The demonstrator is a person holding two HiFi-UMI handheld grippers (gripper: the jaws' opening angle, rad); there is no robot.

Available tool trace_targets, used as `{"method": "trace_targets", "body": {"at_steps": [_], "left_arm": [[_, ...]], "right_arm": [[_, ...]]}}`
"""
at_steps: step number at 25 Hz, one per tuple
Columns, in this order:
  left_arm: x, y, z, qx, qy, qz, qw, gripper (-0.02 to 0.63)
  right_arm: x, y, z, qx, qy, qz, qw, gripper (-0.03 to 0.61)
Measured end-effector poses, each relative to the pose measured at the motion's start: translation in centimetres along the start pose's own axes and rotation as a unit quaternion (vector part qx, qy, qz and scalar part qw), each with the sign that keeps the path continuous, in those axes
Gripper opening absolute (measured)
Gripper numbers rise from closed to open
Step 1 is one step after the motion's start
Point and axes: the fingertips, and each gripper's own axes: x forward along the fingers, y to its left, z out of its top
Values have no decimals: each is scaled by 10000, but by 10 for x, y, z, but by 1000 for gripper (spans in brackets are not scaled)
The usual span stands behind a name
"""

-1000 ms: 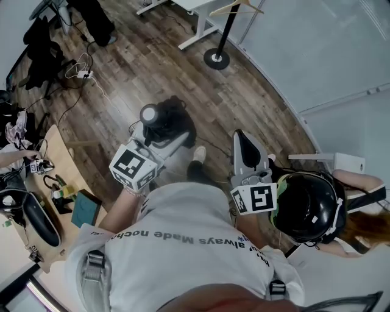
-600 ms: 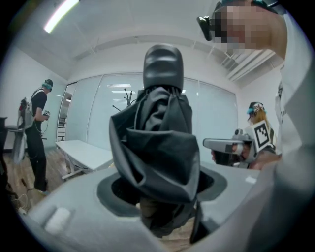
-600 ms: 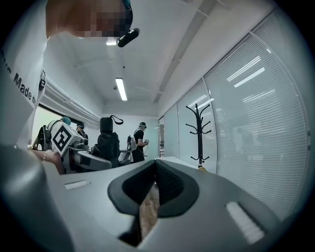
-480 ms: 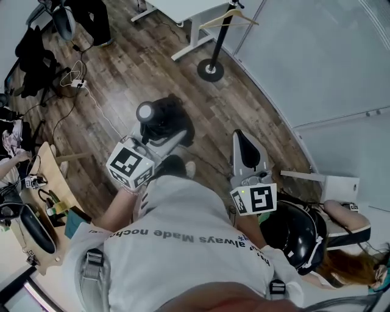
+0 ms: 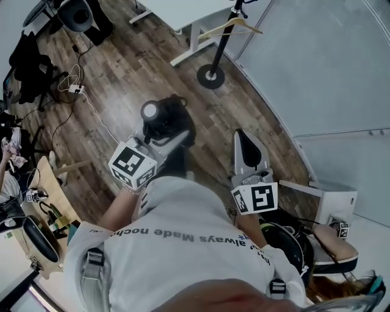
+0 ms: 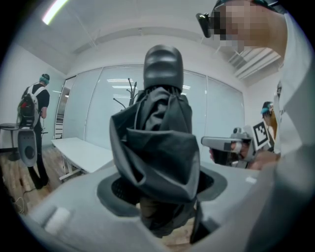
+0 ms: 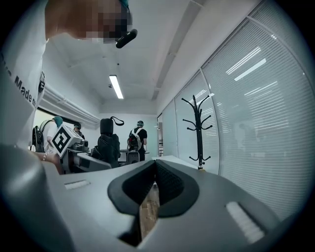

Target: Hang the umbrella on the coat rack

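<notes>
1. The folded umbrella (image 6: pixel 157 147) stands upright in the left gripper (image 5: pixel 163 141), whose jaws are clamped on its lower part; the rounded handle points up, clear of the jaws.
2. The right gripper (image 7: pixel 155 172) is closed on nothing, with its pads together and only floor showing below them.
3. Handling, as a judgement: a compact umbrella should be light, with a stiff core under soft, loose canopy folds; the fabric can slip or bunch under the pads, so a firm hold on the core is safer than one on the cloth.
4. The right gripper view shows a loop strap (image 7: pixel 114 119) at the handle's top; that loop looks like the natural part to drop over a hook, and the free right gripper could spread it.
5. The coat rack (image 7: pixel 198 135) stands ahead, well apart from both grippers, beside the glass wall (image 7: pixel 256 123); in the head view a clothes hanger (image 5: pixel 234 25) sits on one arm, while several other hooks look free.
6. The wooden floor (image 5: pixel 122 73) between the person and the rack's round base (image 5: pixel 211 76) is open.
7. A white worktop (image 5: pixel 177 9) is near the rack; cables (image 5: pixel 73 85) lie off to the left.
</notes>
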Motion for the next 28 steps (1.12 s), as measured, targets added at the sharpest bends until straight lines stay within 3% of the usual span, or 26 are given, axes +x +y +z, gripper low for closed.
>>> {"method": "trace_targets", "body": {"at_steps": [14, 28], "left_arm": [[110, 238, 67, 133, -80, -142, 9998, 284], [188, 342, 86, 7, 25, -225, 9997, 284]], "right_arm": [[262, -69, 28, -114, -52, -61, 9999, 2], [378, -131, 25, 1, -3, -119, 9999, 2]]}}
